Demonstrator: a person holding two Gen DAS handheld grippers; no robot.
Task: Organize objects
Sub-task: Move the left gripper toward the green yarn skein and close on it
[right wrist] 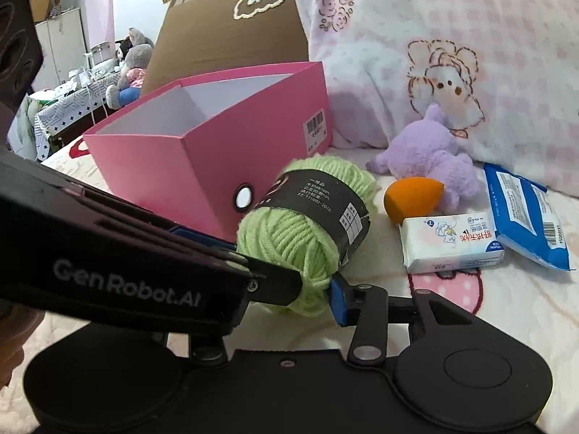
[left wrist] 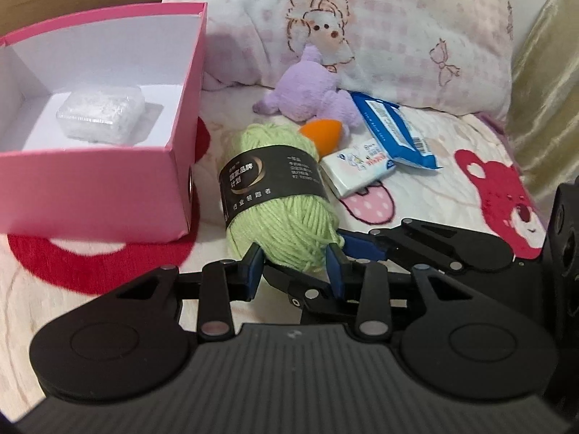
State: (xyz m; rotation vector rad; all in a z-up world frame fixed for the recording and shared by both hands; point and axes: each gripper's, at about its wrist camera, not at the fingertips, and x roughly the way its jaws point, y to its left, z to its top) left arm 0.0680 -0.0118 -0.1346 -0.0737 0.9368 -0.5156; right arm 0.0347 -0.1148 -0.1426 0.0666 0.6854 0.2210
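Observation:
A green yarn ball [left wrist: 286,195] with a black label lies on the bed beside an open pink box [left wrist: 90,188]. My left gripper [left wrist: 294,271] has its blue pads pressed on the yarn's near end. My right gripper [left wrist: 315,264] reaches in from the right, one blue finger on the yarn's right side and its other finger low at the same end. In the right wrist view, the right gripper [right wrist: 304,289] shows a blue pad touching the yarn ball [right wrist: 307,224]; its other finger is hidden behind the left gripper [right wrist: 260,264]. The pink box [right wrist: 152,159] stands just behind.
A clear plastic case [left wrist: 101,115] sits inside the box. Behind the yarn lie a purple plush toy [left wrist: 315,97], an orange sponge [left wrist: 320,133], a white tissue pack [left wrist: 358,170] and a blue wipes pack [left wrist: 394,130]. A pink pillow [left wrist: 398,36] closes the back.

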